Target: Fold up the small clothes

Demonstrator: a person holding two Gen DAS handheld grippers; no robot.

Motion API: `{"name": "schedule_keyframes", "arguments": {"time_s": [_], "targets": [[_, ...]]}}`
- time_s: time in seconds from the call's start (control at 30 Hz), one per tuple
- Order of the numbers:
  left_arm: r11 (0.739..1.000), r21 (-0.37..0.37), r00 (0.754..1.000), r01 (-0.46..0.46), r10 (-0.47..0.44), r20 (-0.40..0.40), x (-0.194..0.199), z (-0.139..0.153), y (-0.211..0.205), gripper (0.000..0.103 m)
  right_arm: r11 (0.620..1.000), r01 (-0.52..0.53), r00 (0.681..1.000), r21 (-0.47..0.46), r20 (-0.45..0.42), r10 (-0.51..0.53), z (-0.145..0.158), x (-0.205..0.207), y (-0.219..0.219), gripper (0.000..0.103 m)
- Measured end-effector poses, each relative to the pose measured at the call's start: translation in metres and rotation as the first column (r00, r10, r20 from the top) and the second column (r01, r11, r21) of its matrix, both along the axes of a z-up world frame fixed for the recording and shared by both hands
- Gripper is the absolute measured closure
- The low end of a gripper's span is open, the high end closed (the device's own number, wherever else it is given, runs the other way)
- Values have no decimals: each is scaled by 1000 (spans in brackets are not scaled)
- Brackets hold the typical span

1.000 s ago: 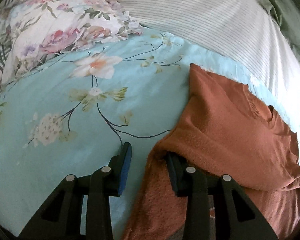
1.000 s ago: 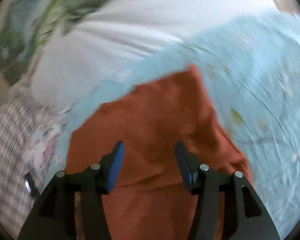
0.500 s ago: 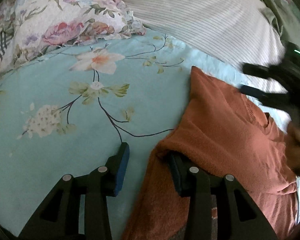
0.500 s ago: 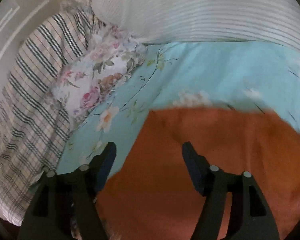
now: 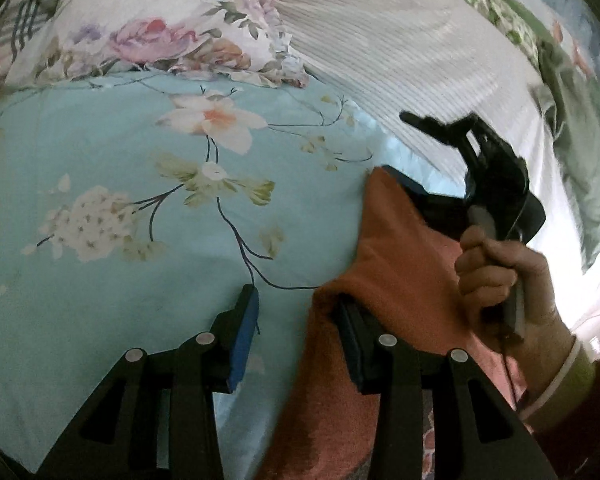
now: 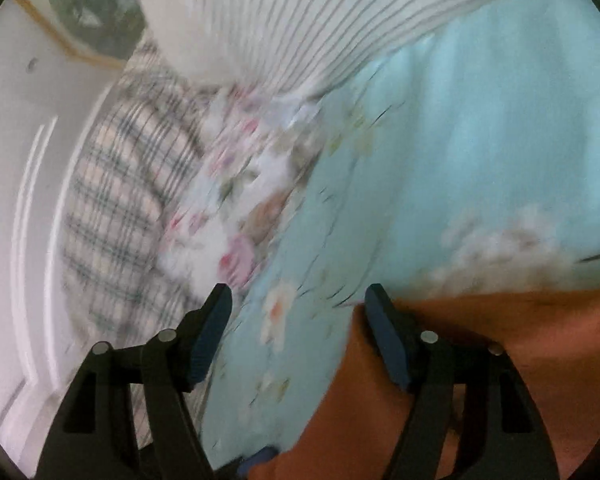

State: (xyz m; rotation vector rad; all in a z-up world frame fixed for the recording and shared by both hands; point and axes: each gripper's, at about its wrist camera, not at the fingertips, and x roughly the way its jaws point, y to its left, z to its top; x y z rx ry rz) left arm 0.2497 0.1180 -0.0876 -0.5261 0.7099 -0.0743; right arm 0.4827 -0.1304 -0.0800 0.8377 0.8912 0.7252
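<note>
Your right gripper (image 6: 298, 320) has swung a long way in the last second: it was hovering over the middle of the rust-orange top (image 5: 396, 280), and now it sits at the garment's far corner, where the left wrist view shows your right hand (image 5: 504, 292) wrapped round its handle above the cloth. Its jaws have widened on the way and now stand spread, with only the cloth's edge against the inner face of one finger and blue sheet between them, so nothing is pinched there yet. Your left gripper (image 5: 296, 328) has barely shifted; its jaws are parted, one finger buried under a raised fold of the top and the other resting on the pale blue floral bedsheet (image 5: 112, 300), so it looks poised around the near edge, not clamped on it. The top lies on the bedsheet, below the striped white bedding (image 5: 380, 52) and to the side of the floral pillow (image 5: 160, 36). With both tools now at corners of the same side, you appear set to grip both and carry that edge across for a fold.
</note>
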Motion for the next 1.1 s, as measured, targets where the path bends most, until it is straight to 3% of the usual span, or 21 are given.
{"name": "schedule_keyframes", "arguments": {"time_s": [0.17, 0.23, 0.37, 0.43, 0.53, 0.6, 0.67, 0.8, 0.83, 0.87, 0.97, 1.0, 1.1], "targets": [[1000, -17, 1000, -3, 3, -17, -9, 9, 6, 63, 985, 105, 993, -138, 76, -95, 38, -54, -32, 32], [1000, -9, 999, -25, 25, -26, -16, 15, 12, 62, 977, 134, 989, -165, 76, -123, 50, -90, -54, 32], [999, 37, 999, 30, -28, -43, -18, 28, 6, 61, 946, 249, 968, -208, 68, -240, 58, -177, -110, 32], [995, 89, 998, 53, -48, -51, -11, 36, -2, 61, 903, 347, 938, -253, 80, -338, 60, -225, -143, 32], [980, 162, 993, 113, -104, -61, 6, 49, -23, 60, 766, 509, 852, -393, 100, -515, 61, -291, -190, 32], [967, 217, 990, 136, -121, -78, 16, 51, -34, 59, 705, 543, 820, -456, 105, -563, 57, -313, -208, 32], [942, 302, 987, 147, -118, -111, 28, 47, -47, 59, 665, 535, 807, -521, 82, -585, 47, -322, -218, 32], [916, 357, 973, 184, -118, -198, 43, 25, -55, 58, 703, 449, 847, -552, 12, -531, 21, -311, -212, 44], [913, 364, 972, 186, -117, -204, 43, 22, -56, 58, 702, 427, 860, -570, 14, -511, 19, -307, -207, 55], [907, 376, 971, 189, -115, -209, 44, 18, -58, 57, 698, 407, 870, -589, 18, -492, 16, -305, -203, 92], [895, 404, 971, 190, -112, -210, 44, 16, -62, 57, 642, 429, 863, -636, 78, -500, 26, -307, -202, 95], [892, 411, 971, 190, -109, -211, 44, 16, -63, 55, 600, 449, 847, -662, 101, -522, 30, -310, -202, 95], [874, 446, 970, 193, -101, -222, 46, 15, -70, 54, 591, 386, 847, -708, 18, -532, 16, -306, -201, 89]]}}
